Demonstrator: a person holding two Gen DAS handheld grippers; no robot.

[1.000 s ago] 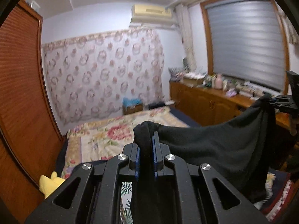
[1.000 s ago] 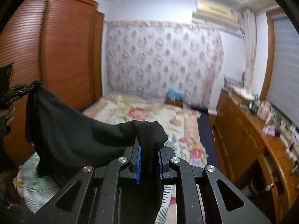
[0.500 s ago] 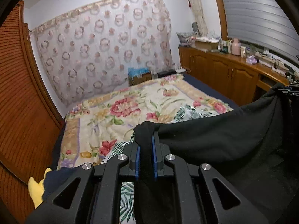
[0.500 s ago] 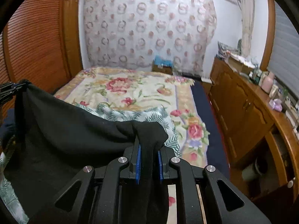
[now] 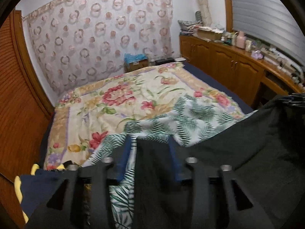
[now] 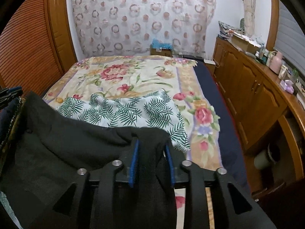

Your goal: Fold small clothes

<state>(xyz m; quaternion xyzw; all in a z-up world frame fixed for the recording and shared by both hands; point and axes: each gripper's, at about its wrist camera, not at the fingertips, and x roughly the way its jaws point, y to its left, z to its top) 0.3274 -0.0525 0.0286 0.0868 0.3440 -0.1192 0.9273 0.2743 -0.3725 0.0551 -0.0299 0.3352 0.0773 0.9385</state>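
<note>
Both grippers have dropped toward the bed since a second ago, and the black garment that hung stretched between them now lies slack on the covers, with both sets of jaws having just been opening.

From the left wrist, the left gripper (image 5: 150,143) stands parted, its blue pads (image 5: 125,152) well apart. The black garment (image 5: 247,152) still fills the gap between them, pressed against the right-hand pad but loose from the other, so nothing is pinched. The cloth spreads rightward over the near part of the bed, up to the right gripper (image 5: 294,99), which shows only as a dark shape at the picture's right edge. Beyond the garment lies a leaf-print cloth (image 5: 181,118), partly covered by it, on top of a floral bedspread (image 5: 114,99). A navy and yellow item (image 5: 36,187) sits at the lower left. Wooden cabinets (image 5: 228,64) run along the right wall.

From the right wrist, the right gripper (image 6: 151,145) is parted more narrowly. A fold of the black garment (image 6: 66,152) lies between its blue pads (image 6: 134,158); whether they press on it I cannot tell. The garment spreads to the left over the bed, its far edge overlapping the leaf-print cloth (image 6: 124,110). The left gripper (image 6: 10,95) peeks in at the left edge. The floral bedspread (image 6: 133,72) stretches to a patterned curtain (image 6: 143,15) behind.
</note>
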